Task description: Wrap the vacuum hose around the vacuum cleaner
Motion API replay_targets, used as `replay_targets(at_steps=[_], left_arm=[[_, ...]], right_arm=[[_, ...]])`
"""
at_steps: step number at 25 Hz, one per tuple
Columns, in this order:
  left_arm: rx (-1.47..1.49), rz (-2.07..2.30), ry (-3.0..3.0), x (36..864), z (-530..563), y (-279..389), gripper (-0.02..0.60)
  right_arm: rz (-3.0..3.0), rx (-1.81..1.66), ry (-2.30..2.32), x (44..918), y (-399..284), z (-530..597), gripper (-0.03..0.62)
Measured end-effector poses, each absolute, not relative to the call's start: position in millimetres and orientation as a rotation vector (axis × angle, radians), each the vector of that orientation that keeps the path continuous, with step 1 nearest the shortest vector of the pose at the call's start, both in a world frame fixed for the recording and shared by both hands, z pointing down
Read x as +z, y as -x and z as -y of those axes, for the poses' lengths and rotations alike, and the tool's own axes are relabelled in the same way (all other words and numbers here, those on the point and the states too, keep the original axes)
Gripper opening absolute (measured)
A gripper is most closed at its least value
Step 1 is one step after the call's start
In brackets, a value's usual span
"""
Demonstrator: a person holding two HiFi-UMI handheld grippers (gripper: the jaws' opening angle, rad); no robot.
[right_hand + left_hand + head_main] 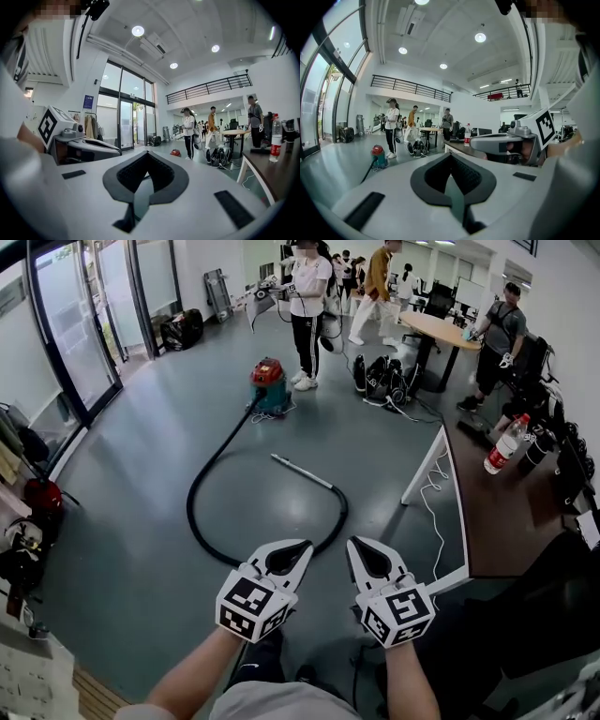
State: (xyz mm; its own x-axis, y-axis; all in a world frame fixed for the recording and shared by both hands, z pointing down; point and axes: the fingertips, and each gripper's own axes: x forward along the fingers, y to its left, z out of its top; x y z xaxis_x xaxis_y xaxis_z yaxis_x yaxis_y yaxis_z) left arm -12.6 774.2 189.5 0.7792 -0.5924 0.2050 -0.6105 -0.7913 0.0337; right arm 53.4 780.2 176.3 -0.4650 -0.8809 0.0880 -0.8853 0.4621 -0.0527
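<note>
- The task has, as far as one can judge, not started: the vacuum hose (199, 486) is not wrapped around anything.
- The hose lies on the floor (131, 521) in one wide open loop. Its near bend is just ahead of and below the fingers, and from there it runs away from them on the left side up to the vacuum cleaner (269, 383).
- The vacuum cleaner stands upright, well ahead of the fingers and a little to their left, with no turn of hose on its body.
- The other end of the hose curves back on the right side and ends in a metal tube (302, 471), which lies flat on the floor ahead of the fingers.
- So everything is left to do: to take up the hose, to carry it to the machine and to lay it around the body.
- The left gripper (300, 549) has its fingers (433, 176) closed together, and nothing is between them.
- The right gripper (356, 546) is also closed and empty.
- Both forearms are stretched forward. The two grippers are side by side, near each other but apart, above the floor and touching nothing.
- Both point forward, about level, toward the loop.
</note>
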Motion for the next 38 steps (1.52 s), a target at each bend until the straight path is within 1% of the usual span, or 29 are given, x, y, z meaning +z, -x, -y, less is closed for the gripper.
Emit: replay_targets(at_steps=[16, 22, 30, 38], left_arm=[[0.235, 0.805, -2.886, 195.5, -529.1, 19.0, 0.005], [0.254, 0.721, -2.884, 204.2, -447.2, 11.6, 0.005], [0.261, 0.686, -2.879, 214.9, -380.6, 17.2, 0.005], [0.280, 0.750, -2.868, 222.2, -317.6, 9.4, 0.005]], right_arm=[[2.492, 0.157, -1.714, 181.1, -45.2, -551.6, 0.002], [2.407, 0.187, -1.793, 185.6, -61.6, -471.4, 0.002], [2.358, 0.181, -1.820, 186.5, -61.8, -406.5, 0.002], [2.397, 0.172, -1.770, 193.9, -73.5, -339.8, 0.002]])
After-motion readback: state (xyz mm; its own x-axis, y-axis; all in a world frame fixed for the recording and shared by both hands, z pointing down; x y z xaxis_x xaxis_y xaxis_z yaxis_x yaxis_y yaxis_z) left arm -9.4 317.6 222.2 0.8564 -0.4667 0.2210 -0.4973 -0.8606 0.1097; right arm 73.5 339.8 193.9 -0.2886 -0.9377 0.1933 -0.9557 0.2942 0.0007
